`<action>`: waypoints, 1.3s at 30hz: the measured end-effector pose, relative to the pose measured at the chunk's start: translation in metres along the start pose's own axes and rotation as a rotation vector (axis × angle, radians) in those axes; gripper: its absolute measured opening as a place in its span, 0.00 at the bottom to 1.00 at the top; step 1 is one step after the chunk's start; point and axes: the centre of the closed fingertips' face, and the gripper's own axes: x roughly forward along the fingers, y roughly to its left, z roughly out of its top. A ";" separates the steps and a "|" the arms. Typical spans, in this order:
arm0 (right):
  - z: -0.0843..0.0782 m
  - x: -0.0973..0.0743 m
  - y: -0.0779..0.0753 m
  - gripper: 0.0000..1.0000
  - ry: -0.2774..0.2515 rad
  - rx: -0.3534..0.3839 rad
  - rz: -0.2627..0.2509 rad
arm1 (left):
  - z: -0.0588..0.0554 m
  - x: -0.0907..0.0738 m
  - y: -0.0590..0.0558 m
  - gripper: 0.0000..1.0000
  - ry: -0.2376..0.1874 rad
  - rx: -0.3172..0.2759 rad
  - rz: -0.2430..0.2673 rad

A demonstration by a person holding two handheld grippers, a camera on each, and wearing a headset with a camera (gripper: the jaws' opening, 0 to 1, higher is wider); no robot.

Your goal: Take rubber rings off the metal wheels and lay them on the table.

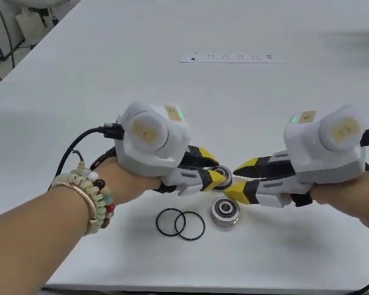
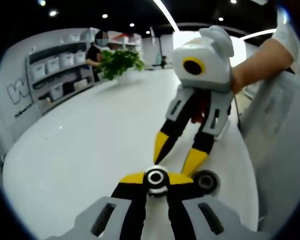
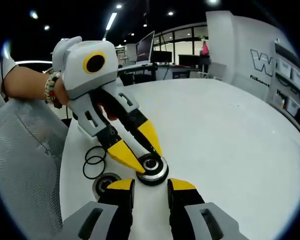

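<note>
Left gripper [image 2: 155,175] tight on a metal wheel [image 3: 153,170], right gripper [image 3: 151,185] ajar; head view: two loose rubber rings [image 1: 180,224].

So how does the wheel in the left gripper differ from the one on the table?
The held wheel is clamped in the left gripper; the table wheel lies flat, untouched. The table wheel lies beside the rubber rings; the held wheel is farther from them. Both are round metal.
</note>
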 end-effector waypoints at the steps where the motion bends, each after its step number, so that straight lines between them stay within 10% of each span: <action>1: 0.000 0.000 0.000 0.24 -0.002 -0.001 -0.001 | 0.000 0.000 0.000 0.14 0.002 -0.006 0.000; 34: 0.001 0.002 0.000 0.17 0.008 -0.041 -0.002 | -0.005 0.001 0.001 0.14 0.001 -0.034 0.010; 39: -0.007 -0.001 -0.010 0.01 0.041 -0.021 -0.034 | -0.005 0.001 0.001 0.14 -0.002 -0.035 0.011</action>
